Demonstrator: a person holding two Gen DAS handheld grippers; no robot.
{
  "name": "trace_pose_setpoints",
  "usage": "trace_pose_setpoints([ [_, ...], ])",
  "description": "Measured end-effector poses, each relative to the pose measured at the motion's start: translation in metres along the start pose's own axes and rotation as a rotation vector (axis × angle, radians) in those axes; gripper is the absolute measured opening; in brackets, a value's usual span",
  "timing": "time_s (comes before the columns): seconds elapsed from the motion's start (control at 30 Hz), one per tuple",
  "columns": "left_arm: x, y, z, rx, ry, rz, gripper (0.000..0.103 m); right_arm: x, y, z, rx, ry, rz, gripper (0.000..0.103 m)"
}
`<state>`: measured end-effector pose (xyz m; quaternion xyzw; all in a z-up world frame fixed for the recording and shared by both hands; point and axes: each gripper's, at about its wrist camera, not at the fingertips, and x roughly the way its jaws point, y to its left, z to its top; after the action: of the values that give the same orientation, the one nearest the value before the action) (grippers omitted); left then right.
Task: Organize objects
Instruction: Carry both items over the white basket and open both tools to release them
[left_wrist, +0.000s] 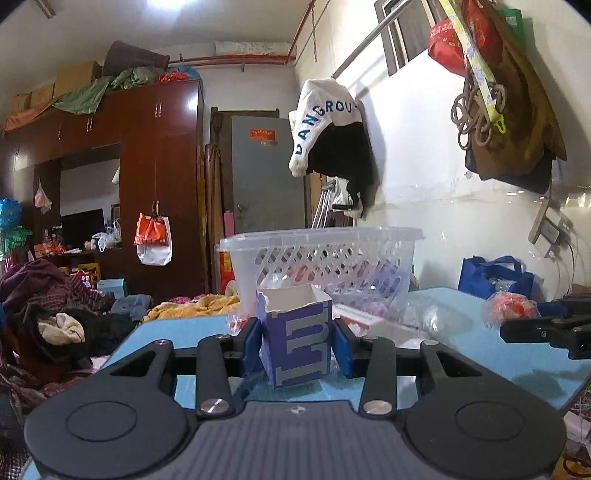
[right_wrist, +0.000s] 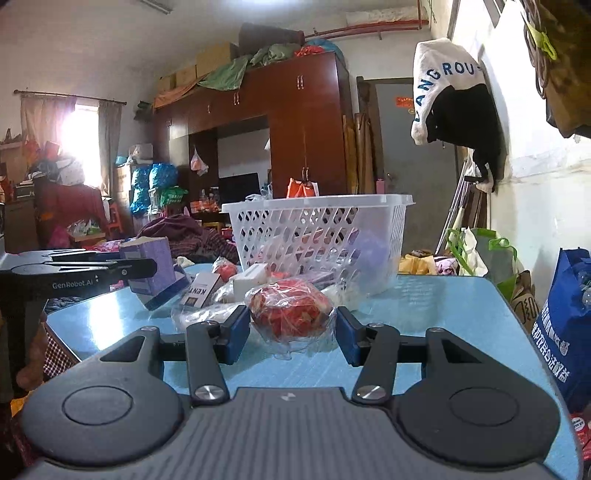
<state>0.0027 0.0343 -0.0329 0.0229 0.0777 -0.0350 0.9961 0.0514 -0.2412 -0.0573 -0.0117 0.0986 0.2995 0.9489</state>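
My left gripper is shut on a small blue box with big grey letters and a torn open top. The box is held over the blue table. Behind the box stands a white lattice basket with items inside. In the right wrist view the same box is tilted in the left gripper. My right gripper has its blue pads against both sides of a red packet in clear plastic, which rests on the table. The basket stands just beyond it.
A KENT cigarette pack, a white box and crumpled clear wrappers lie between the packet and the basket. A blue shopping bag stands off the table's right edge. Heaped clothes lie beyond the left edge.
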Motion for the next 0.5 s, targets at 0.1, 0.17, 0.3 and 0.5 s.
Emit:
trace_pose_setpoints([
  [0.1, 0.002, 0.005, 0.009, -0.002, -0.012, -0.006, 0.045, 0.001, -0.003, 0.006, 0.006, -0.012, -0.003, 0.054],
  [0.17, 0.004, 0.008, 0.016, -0.001, -0.013, -0.015, 0.045, 0.002, -0.003, 0.014, -0.002, -0.023, -0.01, 0.054],
  [0.3, 0.014, 0.013, 0.038, 0.003, -0.011, -0.032, 0.045, 0.01, -0.006, 0.036, -0.016, -0.042, -0.036, 0.054],
  [0.5, 0.049, 0.026, 0.083, -0.018, 0.003, -0.052, 0.045, 0.036, -0.011, 0.078, -0.044, -0.072, -0.097, 0.054],
])
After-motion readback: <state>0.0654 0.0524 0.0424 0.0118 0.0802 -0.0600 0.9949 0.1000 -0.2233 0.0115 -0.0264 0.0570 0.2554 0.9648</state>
